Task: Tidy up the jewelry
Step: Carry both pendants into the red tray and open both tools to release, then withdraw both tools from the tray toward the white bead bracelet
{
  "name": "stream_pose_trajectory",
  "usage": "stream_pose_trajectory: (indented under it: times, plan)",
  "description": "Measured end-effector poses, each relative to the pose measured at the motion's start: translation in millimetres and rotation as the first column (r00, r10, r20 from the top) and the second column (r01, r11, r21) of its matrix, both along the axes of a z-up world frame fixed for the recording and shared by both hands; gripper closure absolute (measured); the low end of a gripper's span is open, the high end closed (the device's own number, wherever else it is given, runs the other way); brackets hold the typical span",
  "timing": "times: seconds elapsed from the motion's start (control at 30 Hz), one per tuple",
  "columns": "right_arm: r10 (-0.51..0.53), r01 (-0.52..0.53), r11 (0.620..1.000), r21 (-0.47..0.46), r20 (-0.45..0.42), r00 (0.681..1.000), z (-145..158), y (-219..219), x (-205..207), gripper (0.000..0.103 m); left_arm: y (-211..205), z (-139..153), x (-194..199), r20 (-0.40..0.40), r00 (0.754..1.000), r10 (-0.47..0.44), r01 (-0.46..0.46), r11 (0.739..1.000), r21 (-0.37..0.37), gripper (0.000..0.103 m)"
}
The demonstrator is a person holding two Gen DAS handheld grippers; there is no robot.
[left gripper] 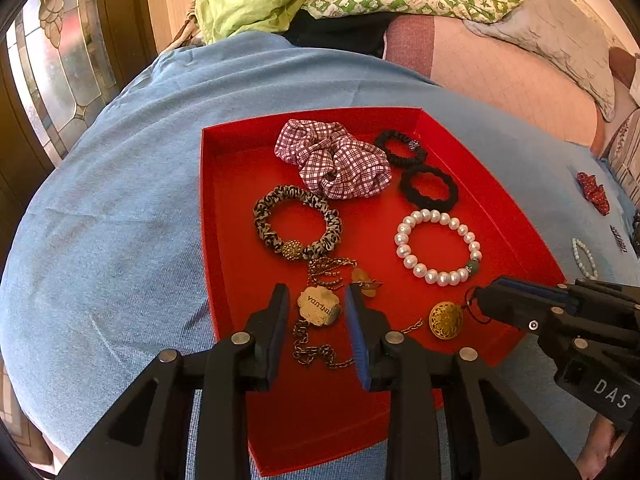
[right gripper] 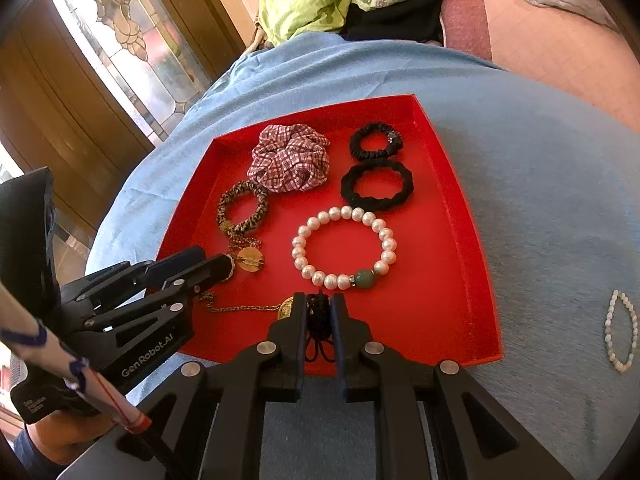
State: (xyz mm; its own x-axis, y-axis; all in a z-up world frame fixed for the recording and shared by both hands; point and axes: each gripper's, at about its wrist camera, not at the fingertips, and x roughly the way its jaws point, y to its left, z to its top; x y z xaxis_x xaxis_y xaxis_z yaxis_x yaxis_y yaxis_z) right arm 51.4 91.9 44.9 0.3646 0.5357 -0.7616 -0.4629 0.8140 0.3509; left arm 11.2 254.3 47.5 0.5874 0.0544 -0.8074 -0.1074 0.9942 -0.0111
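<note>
Now my right gripper (right gripper: 319,316) is closed on a black cord (right gripper: 318,322) with a round brass filigree pendant (left gripper: 446,319), cord running away from me, just above the red tray (left gripper: 224,208). Left gripper (left gripper: 318,304) is open around a pale tag (left gripper: 319,305) on chain. Farther: pearl bracelet (right gripper: 344,247), glossy beads; fabric scrunchies beyond.

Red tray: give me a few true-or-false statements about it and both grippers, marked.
1. The pearl bracelet lies inside the red tray. True.
2. The right gripper is open and holds nothing. False: it is shut on a black cord.
3. The left gripper straddles a tag pendant without pinching it. True.
4. The plaid scrunchie lies on the blue cloth. False: it is in the tray.
</note>
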Motion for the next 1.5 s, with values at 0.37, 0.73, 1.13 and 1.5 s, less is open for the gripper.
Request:
stream_pose_trajectory:
  times: [0.37,0.73,1.13,1.5]
  plan:
    - [-0.038,0.037,0.999,0.024,0.011,0.999,12.6,-15.5,-2.9,0.085,-2.4,6.1,-2.1,0.032,0.999,0.013,-0.013,1.000,0.006,0.056]
    - [-0.095,0.094,0.994,0.054,0.006,0.995,19.4,-46.1,-5.9,0.085,-15.3,15.7,-2.8,0.092,0.996,0.017,-0.021,0.999,0.039,0.038]
    - [-0.164,0.164,0.986,0.034,0.009,0.986,25.8,-106.3,-12.1,0.084,-48.8,23.5,-2.8,0.143,0.990,-0.022,0.015,0.999,0.049,0.035]
    - [-0.338,0.339,0.940,0.045,-0.026,0.941,14.3,-241.6,-36.3,0.083,-143.4,26.1,4.5,0.109,0.972,-0.206,0.201,0.978,0.054,0.035]
